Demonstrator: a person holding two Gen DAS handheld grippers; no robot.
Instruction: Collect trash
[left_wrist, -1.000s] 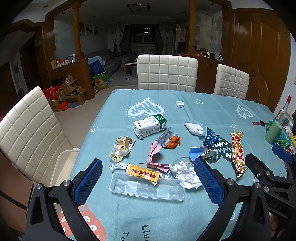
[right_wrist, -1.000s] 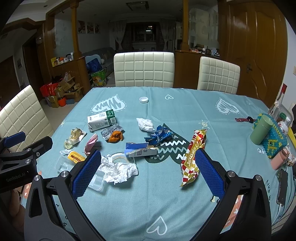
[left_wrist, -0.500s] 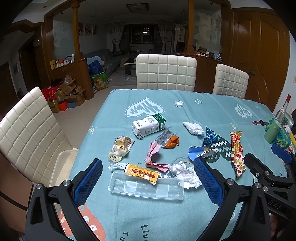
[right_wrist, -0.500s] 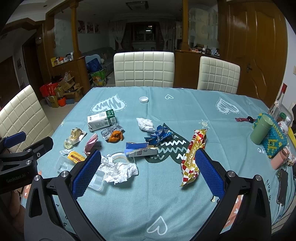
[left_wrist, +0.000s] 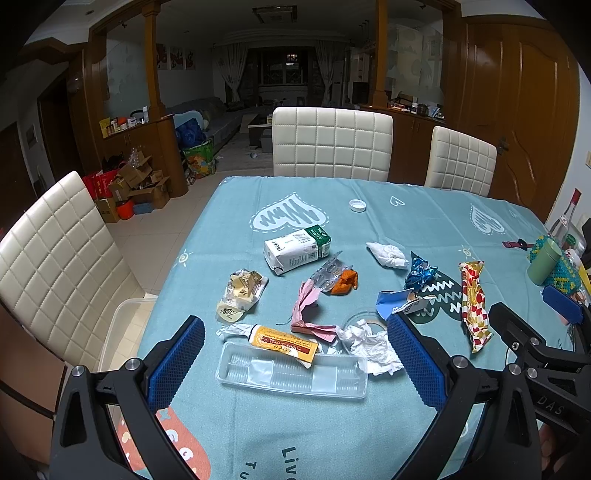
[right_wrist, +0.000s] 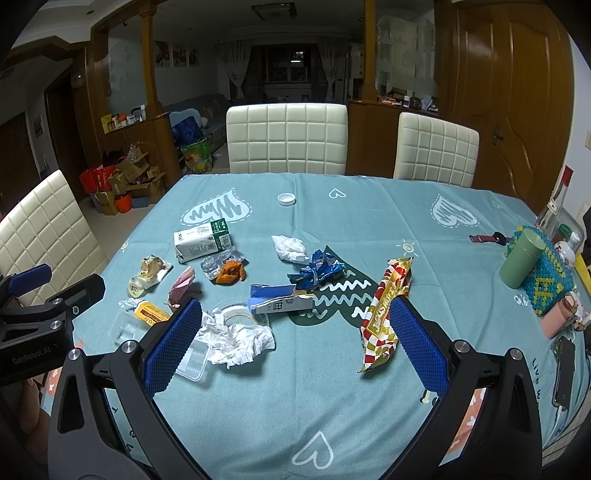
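On the table (left_wrist: 229, 424), covered with a teal cloth printed with hearts, the trash lies in one loose group: a clear ribbed plastic tray (left_wrist: 291, 371), crumpled white tissue (right_wrist: 236, 338), a boxy milk carton (left_wrist: 297, 249) and a shiny red-and-gold wrapper (right_wrist: 386, 308). Both the left claw (left_wrist: 295, 360) and the right claw (right_wrist: 295, 338) hover released and have hardly moved since a second ago. Cream quilted chairs (right_wrist: 286, 138) stand around.

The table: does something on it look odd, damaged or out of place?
Yes. Crumpled wrappers, a dented milk carton lying on its side, a torn blue box and a lone white bottle cap are scattered over the tablecloth.
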